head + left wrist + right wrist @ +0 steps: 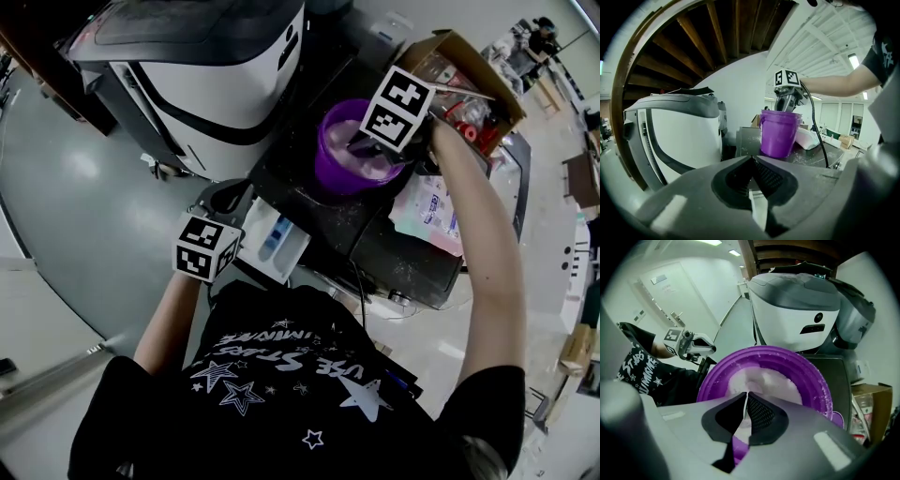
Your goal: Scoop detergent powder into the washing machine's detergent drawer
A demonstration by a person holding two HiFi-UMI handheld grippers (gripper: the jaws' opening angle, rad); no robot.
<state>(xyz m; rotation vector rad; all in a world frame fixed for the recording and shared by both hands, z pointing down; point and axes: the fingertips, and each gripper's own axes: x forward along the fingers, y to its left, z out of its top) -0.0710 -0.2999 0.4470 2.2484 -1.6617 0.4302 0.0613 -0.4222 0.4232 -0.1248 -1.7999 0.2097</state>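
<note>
Nearest: black shirt (pixel 272 384) printed with white stars, cut off by the frame's lower edge.

Left gripper (pixel 228 199), near left, just beside the detergent drawer (pixel 281 246). Jaws clenched, ribbed tips meeting. A white sliver shows low in the slit between them. Cannot tell whether it is gripped or only lies behind.

The drawer is white plastic, oblong, with blue inserts in its compartments. It juts off the near-left edge of a dark table (pixel 412 248). Its contents are too small to read, and its near end is partly hidden by the left marker cube.

The table top is dull and dark, dusted with white specks. A crumpled pale bag (pixel 433 211) lies at its right.

Purple bucket (pixel 328 167), mid-table, upright: round, smooth plastic, rim smeared with white. The detergent powder (pixel 776 380) inside is pale, clumpy and heaped, clinging up the inner wall.

Right gripper (pixel 745 397) hangs over the bucket's mouth, pointing down into it. Jaws clamped on a pale strip (pixel 743 405), thin and edge-on. It may be a scoop's handle, but its working end is out of sight. From the head view the marker cube covers most of this.

Far left: washing machine (pixel 216 84), glossy white shell with a dark grey lid and trim, its top cut off by the frame.

Far right: open cardboard box (pixel 497 89), its contents a red-and-clear jumble, not identifiable.
</note>
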